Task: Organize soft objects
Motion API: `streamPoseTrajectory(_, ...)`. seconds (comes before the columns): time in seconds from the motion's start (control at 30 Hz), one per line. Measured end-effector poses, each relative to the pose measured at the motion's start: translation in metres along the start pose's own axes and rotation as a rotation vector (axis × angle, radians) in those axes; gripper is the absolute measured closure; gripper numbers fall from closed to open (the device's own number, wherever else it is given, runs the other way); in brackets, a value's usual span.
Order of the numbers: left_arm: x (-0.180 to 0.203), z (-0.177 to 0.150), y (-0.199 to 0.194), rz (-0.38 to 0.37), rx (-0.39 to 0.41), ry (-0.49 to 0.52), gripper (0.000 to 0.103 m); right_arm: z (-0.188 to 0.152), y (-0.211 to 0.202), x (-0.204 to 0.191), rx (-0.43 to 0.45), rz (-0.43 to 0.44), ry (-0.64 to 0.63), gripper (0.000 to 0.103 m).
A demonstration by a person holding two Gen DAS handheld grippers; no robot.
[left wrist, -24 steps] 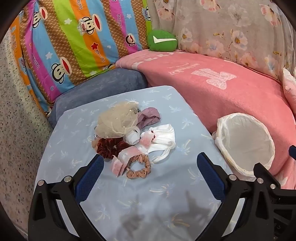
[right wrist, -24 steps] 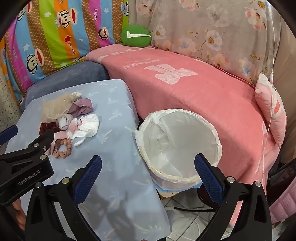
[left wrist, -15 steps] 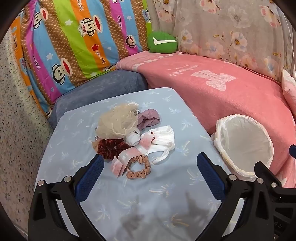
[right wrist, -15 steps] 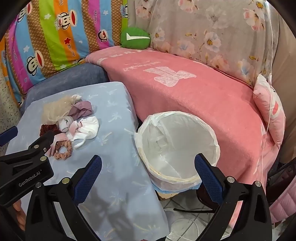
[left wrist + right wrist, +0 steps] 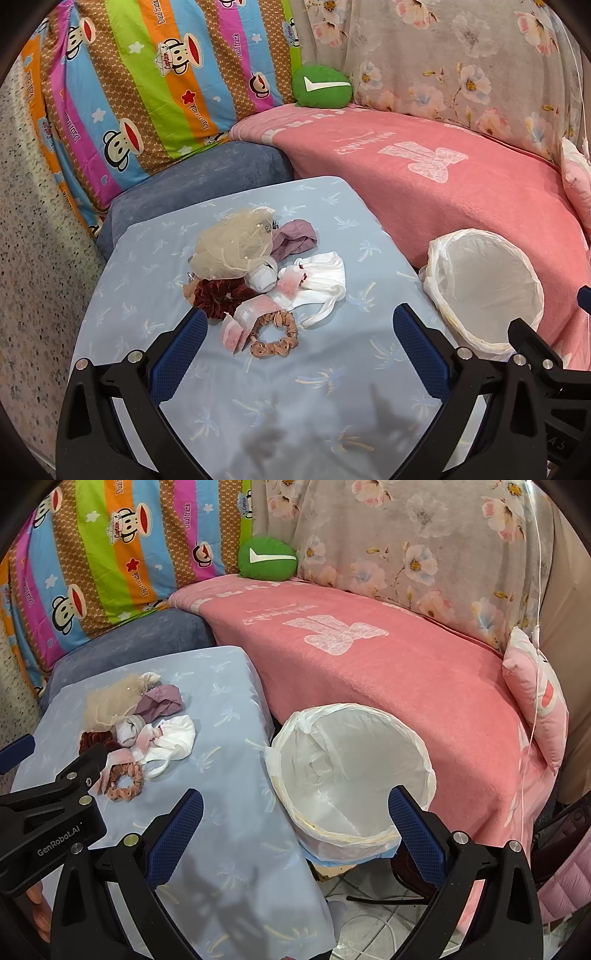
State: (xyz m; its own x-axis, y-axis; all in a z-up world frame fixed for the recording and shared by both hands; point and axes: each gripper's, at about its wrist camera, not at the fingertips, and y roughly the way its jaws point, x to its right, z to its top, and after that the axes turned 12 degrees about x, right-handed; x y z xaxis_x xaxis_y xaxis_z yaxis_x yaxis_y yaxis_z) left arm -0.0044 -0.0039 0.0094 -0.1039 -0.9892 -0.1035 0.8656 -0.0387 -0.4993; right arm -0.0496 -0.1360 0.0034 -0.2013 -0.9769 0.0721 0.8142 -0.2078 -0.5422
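A pink blanket point(image 5: 461, 206) covered the sofa across the far right of the scene, with a striped monkey-print cushion point(image 5: 140, 96) propped at the far left and a floral drape point(image 5: 461, 62) behind it. A small green pillow point(image 5: 320, 87) sat in the far corner where cushion and drape met.

Nearer, a light blue cloth with a palm print point(image 5: 258, 387) covered a flat surface. Just right of it stood a round bin lined with a white bag point(image 5: 351, 771), its rim touching the blanket's edge; the bag held nothing that could be seen.

The soft objects lay in one heap on the far-left part of the blue cloth (all touching or overlapping). A beige tulle piece point(image 5: 231, 247) sat farthest, with a mauve fabric piece point(image 5: 295, 242) at its right. Nearer came a white cloth item with a loop point(image 5: 321, 284), a dark red velvet scrunchie point(image 5: 218, 295), a pink-and-white strip point(image 5: 251, 317), and nearest, a tan scrunchie point(image 5: 275, 338).

The left gripper point(image 5: 295, 354) hovered over the cloth just near of the heap, fingers spread wide and holding nothing. The right gripper point(image 5: 295, 830) was likewise spread and bare, poised above the near rim of the bin.
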Motion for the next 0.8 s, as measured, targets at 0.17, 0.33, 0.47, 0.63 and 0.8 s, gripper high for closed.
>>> streamPoseTrajectory(0.17, 0.001, 0.001, -0.001, -0.001, 0.005, 0.002, 0.007, -0.001, 0.000, 0.000, 0.003, 0.000, 0.001, 0.006)
streamPoseTrajectory(0.33, 0.001, -0.001, -0.001, 0.000, 0.009, 0.003, 0.007, -0.002, 0.000, -0.002, 0.005, -0.002, 0.001, 0.006)
streamPoseTrajectory(0.47, -0.001, -0.001, -0.002, 0.001, 0.011, 0.000, 0.007, 0.005, -0.003, 0.002, 0.006, -0.002, 0.003, 0.006)
streamPoseTrajectory(0.63, -0.001, -0.001, -0.002, 0.001, 0.012, -0.001, 0.007, 0.007, -0.003, 0.003, 0.009, -0.003, 0.000, 0.006)
streamPoseTrajectory(0.8, -0.002, -0.001, -0.003, 0.004, 0.014, 0.000, 0.007, 0.009, -0.005, 0.002, 0.015, -0.007, -0.002, 0.006)
